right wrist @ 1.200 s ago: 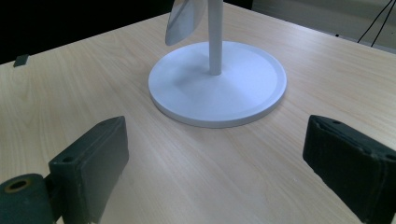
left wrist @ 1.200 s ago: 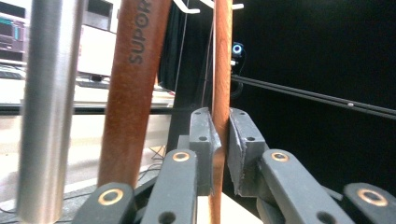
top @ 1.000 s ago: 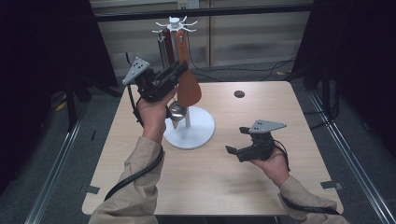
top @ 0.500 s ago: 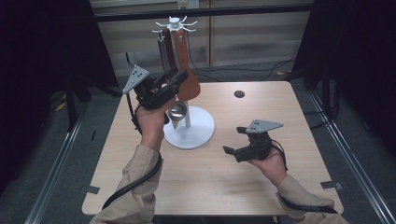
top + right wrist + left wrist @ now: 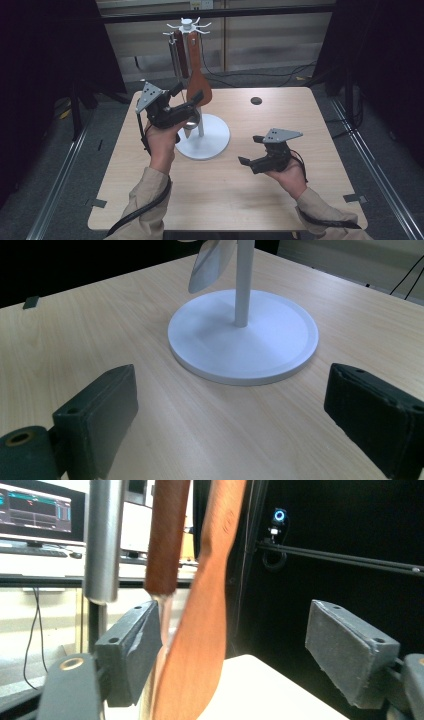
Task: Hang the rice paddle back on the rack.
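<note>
High view is showing my left gripper (image 5: 186,98) raised up at the utensil stand (image 5: 202,143), right by the wooden spatula (image 5: 197,85) that is hanging from the white hooks at the stand's top. My left jaws have just been opening and are standing wide now; left gripper view is showing the wooden spatula (image 5: 200,630) hanging between them, its blade just beside the left pad, maybe brushing it, I cannot tell, and well apart from the right pad, so nothing is being pinched. A dark brown handle (image 5: 166,535) and a metal handle (image 5: 104,537) are hanging next to the spatula on the same stand. The stand's round white base is sitting on the wooden table (image 5: 240,200), toward the far left part of the top. My right gripper (image 5: 252,153) is hovering low over the table, right of the base and near to me, pointing toward it. Right gripper view is showing those jaws spread wide with only bare tabletop between them, the white base (image 5: 243,337) and pole ahead, and a shiny metal blade (image 5: 210,265) dangling beside the pole. A small dark disc (image 5: 256,100) is lying on the table's far side, well apart from both grippers.
</note>
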Action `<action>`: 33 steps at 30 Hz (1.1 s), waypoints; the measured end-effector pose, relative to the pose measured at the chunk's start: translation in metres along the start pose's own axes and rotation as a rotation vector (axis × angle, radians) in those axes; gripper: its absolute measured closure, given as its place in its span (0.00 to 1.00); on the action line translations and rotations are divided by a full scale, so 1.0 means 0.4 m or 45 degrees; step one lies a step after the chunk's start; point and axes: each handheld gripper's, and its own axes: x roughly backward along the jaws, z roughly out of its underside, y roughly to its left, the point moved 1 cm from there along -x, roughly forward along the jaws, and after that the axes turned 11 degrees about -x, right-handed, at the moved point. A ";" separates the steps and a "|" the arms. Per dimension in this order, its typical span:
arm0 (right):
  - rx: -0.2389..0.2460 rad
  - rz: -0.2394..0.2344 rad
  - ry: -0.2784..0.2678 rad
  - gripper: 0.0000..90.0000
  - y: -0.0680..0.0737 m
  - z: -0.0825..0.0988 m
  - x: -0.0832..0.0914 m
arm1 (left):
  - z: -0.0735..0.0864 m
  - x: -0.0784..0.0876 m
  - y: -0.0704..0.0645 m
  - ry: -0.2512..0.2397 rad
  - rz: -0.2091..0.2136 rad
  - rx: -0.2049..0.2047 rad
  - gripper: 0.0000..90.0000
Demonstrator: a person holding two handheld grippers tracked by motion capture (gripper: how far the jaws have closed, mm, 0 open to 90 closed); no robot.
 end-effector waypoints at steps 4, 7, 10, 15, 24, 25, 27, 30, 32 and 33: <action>0.000 0.006 -0.013 0.08 -0.002 -0.002 0.003 | 0.018 0.006 -0.008 0.038 -0.004 -0.026 0.18; -0.003 0.005 -0.012 0.08 -0.003 -0.002 0.005 | 0.031 0.008 -0.019 0.032 0.008 -0.020 0.15; -0.002 -0.001 -0.014 0.08 -0.005 -0.002 0.006 | 0.042 0.011 -0.026 0.048 0.011 -0.031 0.11; -0.006 -0.003 -0.018 0.08 -0.006 -0.003 0.008 | 0.060 0.019 -0.036 0.055 0.030 -0.028 0.08; 0.014 -0.010 -0.018 0.07 -0.004 -0.002 0.008 | 0.097 0.034 -0.058 0.089 0.076 -0.036 0.05; 0.021 -0.006 -0.016 0.07 -0.003 -0.002 0.008 | 0.101 0.036 -0.062 0.091 0.079 -0.028 0.05; 0.022 -0.009 -0.010 0.07 -0.003 0.000 0.007 | 0.110 0.039 -0.066 0.101 0.087 -0.033 0.05; 0.023 -0.009 -0.012 0.07 -0.003 0.000 0.008 | 0.119 0.041 -0.077 0.112 0.099 -0.028 0.05; 0.018 -0.010 -0.015 0.07 -0.003 -0.001 0.009 | 0.125 0.042 -0.082 0.123 0.114 -0.037 0.05; 0.019 -0.007 -0.016 0.07 -0.004 -0.001 0.009 | 0.127 0.044 -0.085 0.125 0.114 -0.036 0.05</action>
